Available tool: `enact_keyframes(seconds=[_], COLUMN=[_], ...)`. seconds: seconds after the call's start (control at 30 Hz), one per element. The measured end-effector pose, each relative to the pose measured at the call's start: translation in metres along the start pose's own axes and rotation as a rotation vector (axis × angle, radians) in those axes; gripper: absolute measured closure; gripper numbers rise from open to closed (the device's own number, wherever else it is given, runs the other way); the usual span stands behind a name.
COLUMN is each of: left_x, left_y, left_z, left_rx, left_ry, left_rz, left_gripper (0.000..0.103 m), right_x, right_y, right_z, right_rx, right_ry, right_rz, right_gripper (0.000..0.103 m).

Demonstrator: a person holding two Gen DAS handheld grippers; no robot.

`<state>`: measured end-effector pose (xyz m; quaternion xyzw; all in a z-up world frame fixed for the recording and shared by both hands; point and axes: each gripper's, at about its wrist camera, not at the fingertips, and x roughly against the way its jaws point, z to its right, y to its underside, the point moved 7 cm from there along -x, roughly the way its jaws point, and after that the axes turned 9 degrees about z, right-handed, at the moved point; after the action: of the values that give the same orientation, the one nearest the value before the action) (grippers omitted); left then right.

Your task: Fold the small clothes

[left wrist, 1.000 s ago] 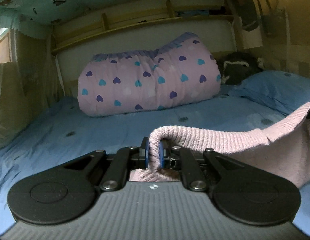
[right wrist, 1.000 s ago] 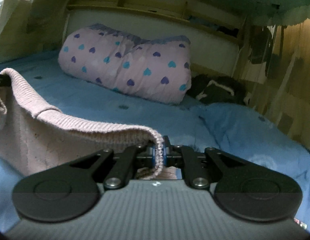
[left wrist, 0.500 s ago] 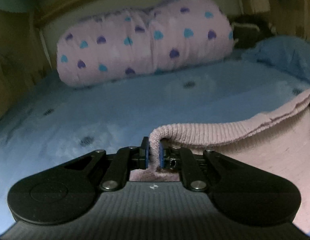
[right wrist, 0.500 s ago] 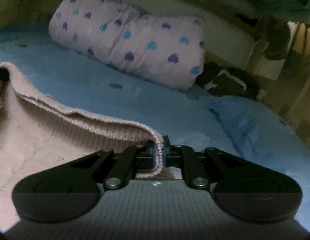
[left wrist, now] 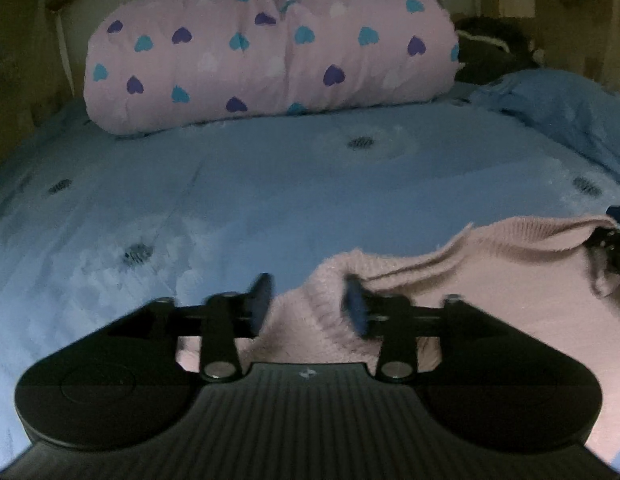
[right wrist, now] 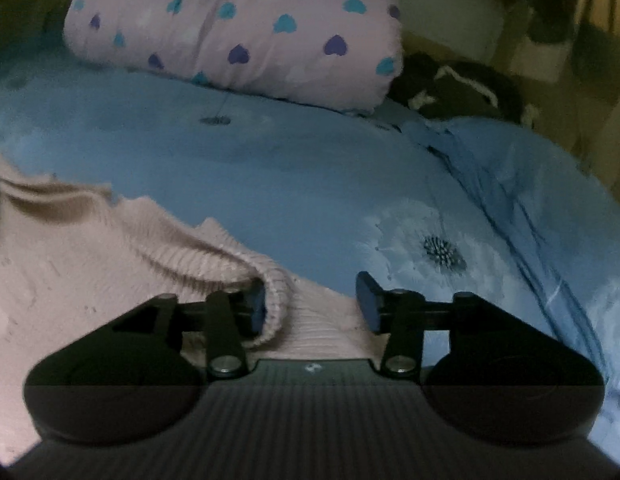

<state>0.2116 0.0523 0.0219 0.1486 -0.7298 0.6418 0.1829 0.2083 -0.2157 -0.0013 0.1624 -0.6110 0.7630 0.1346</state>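
Knitwear like this pink sweater (left wrist: pixel 490 280) is soft and light; it lies on the blue bedsheet (left wrist: pixel 269 184). Your left gripper (left wrist: pixel 307 304) and right gripper (right wrist: pixel 314 300) are opening, with the ribbed hem loose between the jaws, apparently released. Take hold again at the thick hem.

Two wrist cameras, low over a bed, both facing the headboard

Each looks forward and slightly down, close to the blue sheet (left wrist: pixel 293 184); both share the heart-print quilt (left wrist: pixel 269 48) at 12 o'clock and the pink sweater (right wrist: pixel 69 264), at 3 o'clock left view, 9 o'clock right.
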Motion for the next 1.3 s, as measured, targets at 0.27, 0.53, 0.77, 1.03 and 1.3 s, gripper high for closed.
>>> enact_keyframes(seconds=[0.27,0.53,0.77,1.03,1.3], left_x=[0.048,0.070,0.061,0.041,0.022], left_y=[-0.025,0.005,0.039,0.048,0.015], left_z=[-0.003,0.007,0.021,0.037,-0.025], left_rx=[0.022,-0.096,-0.212,-0.388,-0.212], left_ry=[0.041,0.093,0.134,0.026,-0.226], left_rz=[0.017,-0.038,-0.081,-0.010,0.018], left_gripper=[0.047,0.047,0.047,0.062,0.069], right_x=[0.034,0.072,0.062,0.061,0.061], right_y=[-0.020,-0.011,0.008,0.012,0.009], right_z=[0.017,0.025,0.019,0.014,0.016], right_rx=[-0.130,-0.134,-0.061,0.026,-0.001], right_ry=[0.005,-0.046,-0.020,-0.003,-0.012], right_rz=[-0.006,-0.003,-0.084,-0.093,-0.085], right_gripper=[0.046,0.044,0.044,0.044,0.044])
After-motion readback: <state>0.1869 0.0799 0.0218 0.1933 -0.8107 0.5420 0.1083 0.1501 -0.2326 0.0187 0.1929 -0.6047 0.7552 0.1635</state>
